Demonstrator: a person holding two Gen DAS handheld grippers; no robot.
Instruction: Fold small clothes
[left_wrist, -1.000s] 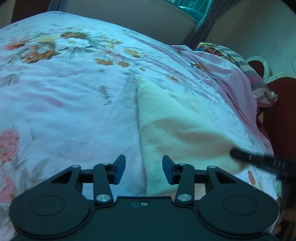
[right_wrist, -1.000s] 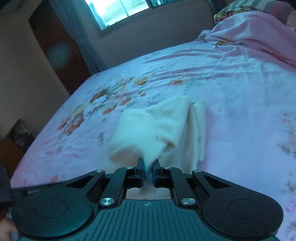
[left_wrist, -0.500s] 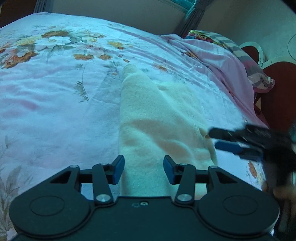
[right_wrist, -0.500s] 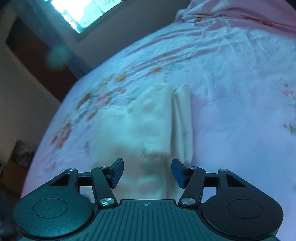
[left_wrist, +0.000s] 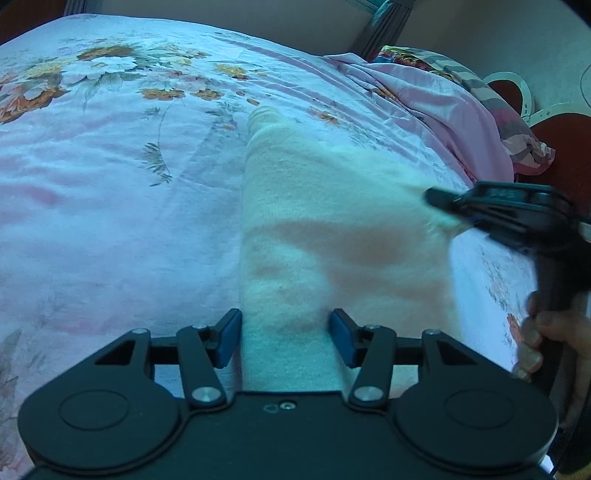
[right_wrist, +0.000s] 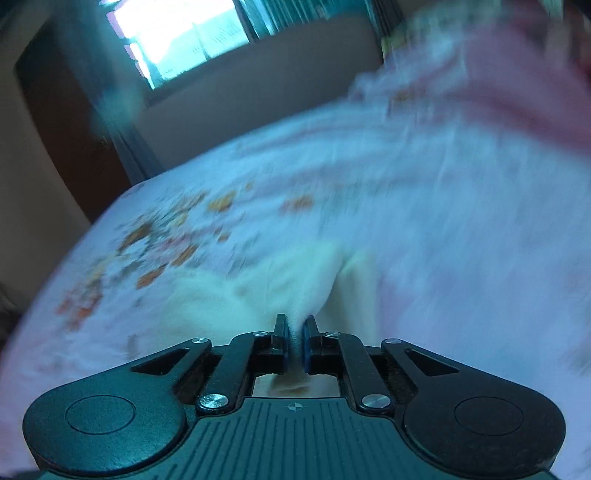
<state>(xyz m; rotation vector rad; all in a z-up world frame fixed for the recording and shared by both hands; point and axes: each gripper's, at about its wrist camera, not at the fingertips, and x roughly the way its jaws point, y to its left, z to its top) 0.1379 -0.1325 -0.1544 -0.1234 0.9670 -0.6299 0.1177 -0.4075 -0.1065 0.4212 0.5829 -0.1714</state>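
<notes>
We see a cream-white garment on a pale pink bedsheet printed with orange and white flowers. Our black grippers carry blue pads; the striped pillow is grey and pink.

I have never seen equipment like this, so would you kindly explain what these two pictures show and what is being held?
No robot is here: a person carries a hand-held gripper in each hand, and a camera on each looks forward along its two fingers. One picture comes from the left hand-held gripper, whose jaws are opening with a cream fleece garment between them, not pinched. It lies on a floral pink bedsheet. At that picture's right edge you see the right hand-held gripper and the person's hand. The other, blurred picture is the right one's own view: its jaws are shut on the garment's edge.
</notes>
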